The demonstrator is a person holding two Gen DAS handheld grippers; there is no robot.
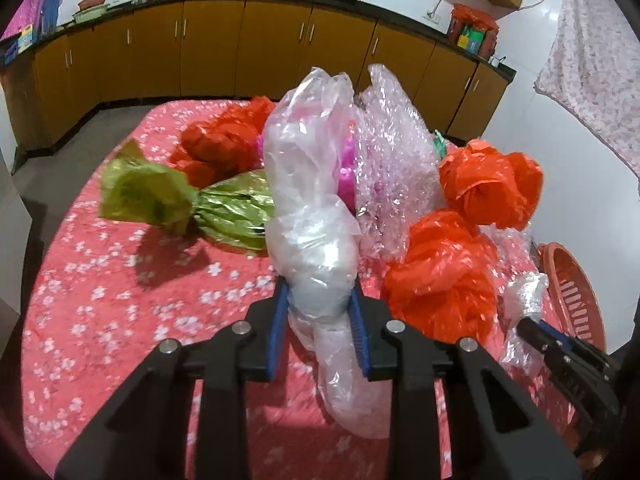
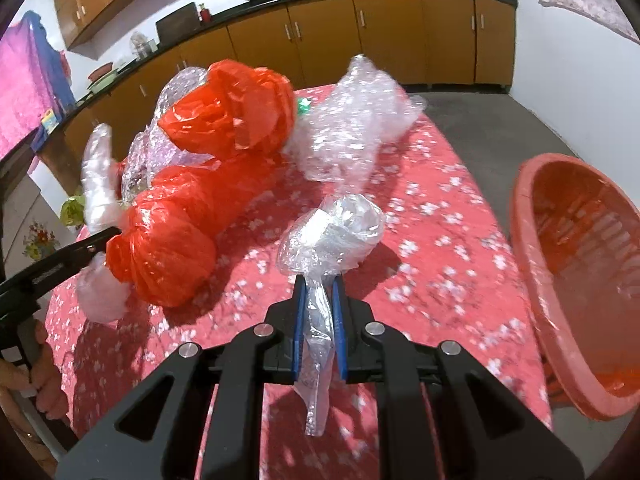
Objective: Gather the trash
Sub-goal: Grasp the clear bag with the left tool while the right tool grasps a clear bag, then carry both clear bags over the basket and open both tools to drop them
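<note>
A kitchen with a long run of yellow cabinets (image 1: 208,48) backs a table spread with a pink flowered cloth (image 1: 120,280), and crumpled wrappings lie across it. Furthest left is a green foil wrapper (image 1: 224,208), with a red bag (image 1: 216,144) behind it. Next comes the left gripper (image 1: 320,308), its blue pads pressed on either side of a tall clear plastic bag (image 1: 308,184), which bulges above the jaws and trails below them. Just to its right stands a sheet of bubble wrap (image 1: 392,168), then two orange-red bags (image 1: 444,276) bunched together. The right gripper (image 2: 320,292) is closed tight on the twisted neck of a small clear plastic wad (image 2: 336,232) held above the cloth (its tail hangs down between the pads). At the far right, beyond the table edge, a red plastic basket (image 2: 532,248) stands tilted with its mouth towards the table.

Both tools appear to have just taken hold, so the pick-up looks done for these two pieces. The next move likely calls for carrying the wad rightward over the basket rim before releasing, and keeping the tall bag clear of the orange-red bags as it follows.
</note>
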